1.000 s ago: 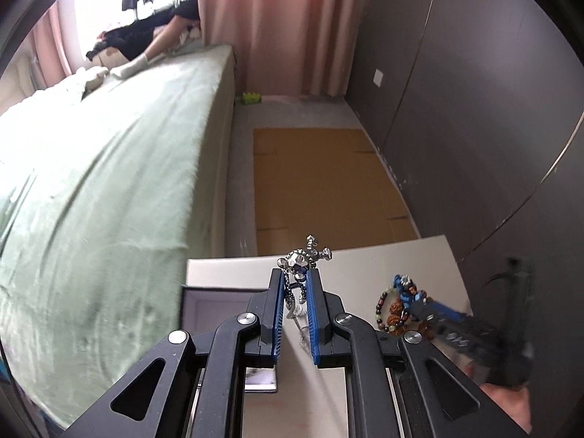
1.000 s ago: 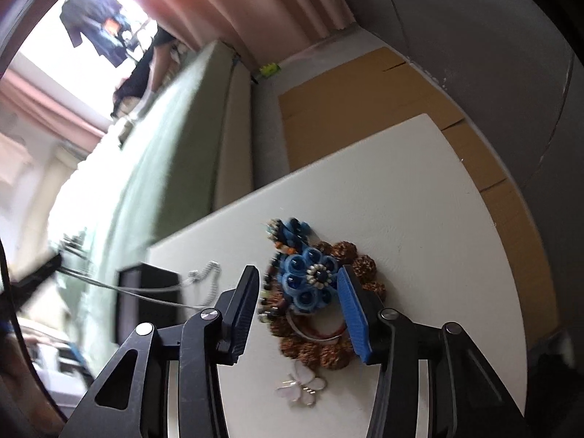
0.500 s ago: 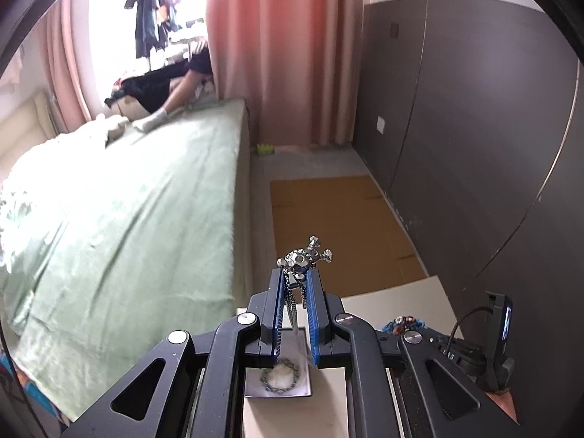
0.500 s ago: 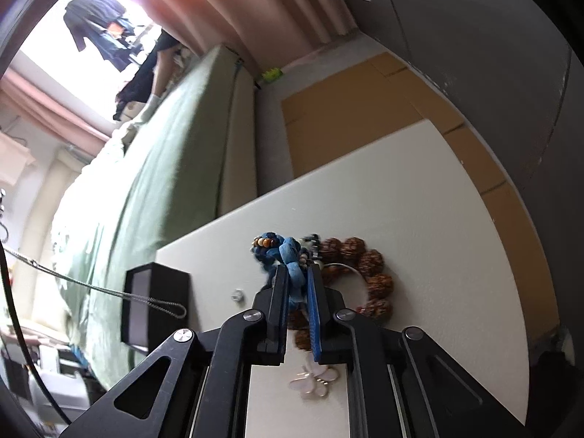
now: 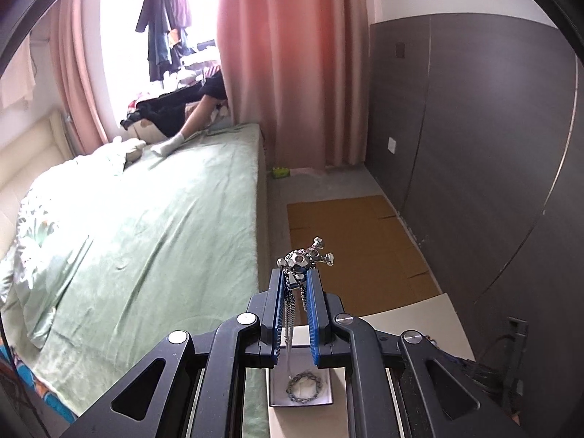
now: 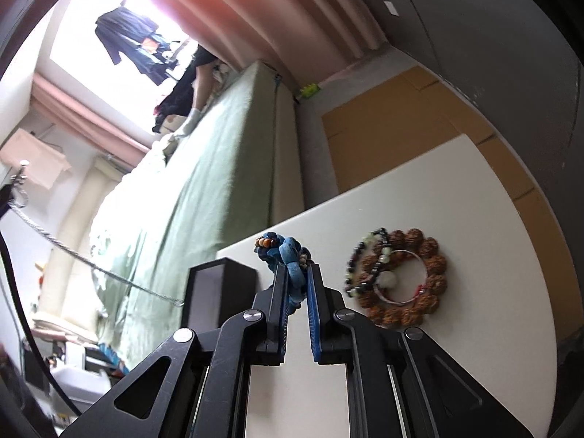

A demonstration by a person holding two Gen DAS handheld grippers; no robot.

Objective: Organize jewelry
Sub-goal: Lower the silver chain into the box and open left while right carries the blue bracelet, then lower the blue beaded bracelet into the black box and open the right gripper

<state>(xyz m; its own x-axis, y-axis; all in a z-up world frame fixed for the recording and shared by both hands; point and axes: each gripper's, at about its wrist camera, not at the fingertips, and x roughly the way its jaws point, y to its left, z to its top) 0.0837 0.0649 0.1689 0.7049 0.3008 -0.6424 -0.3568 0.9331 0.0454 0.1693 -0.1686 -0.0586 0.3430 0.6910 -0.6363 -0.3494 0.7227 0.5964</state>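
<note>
My left gripper (image 5: 295, 278) is shut on a silver necklace (image 5: 304, 260), whose round studded pendant sticks out above the tips. Its chain hangs down between the fingers, and its end lies coiled in the open black box (image 5: 330, 399) below. My right gripper (image 6: 295, 273) is shut on a blue bead bracelet (image 6: 288, 252), held above the white table (image 6: 456, 219). A brown seed-bead bracelet (image 6: 430, 266) lies flat on the table to the right, with a dark and pale bead bracelet (image 6: 359, 261) across it. In the right wrist view the chain (image 6: 91, 266) runs taut down to the box (image 6: 219, 292).
A green-sheeted bed (image 5: 153, 241) fills the left side, and a person's legs rest at its far end. Flattened cardboard (image 5: 350, 233) lies on the floor beyond the table. Dark wall panels (image 5: 474, 146) close the right. Cluttered items (image 6: 84, 361) sit low at the left.
My left gripper rose with the necklace, drawing the chain up out of the box. My right gripper shut on the blue bracelet and lifted it off the brown beads.
</note>
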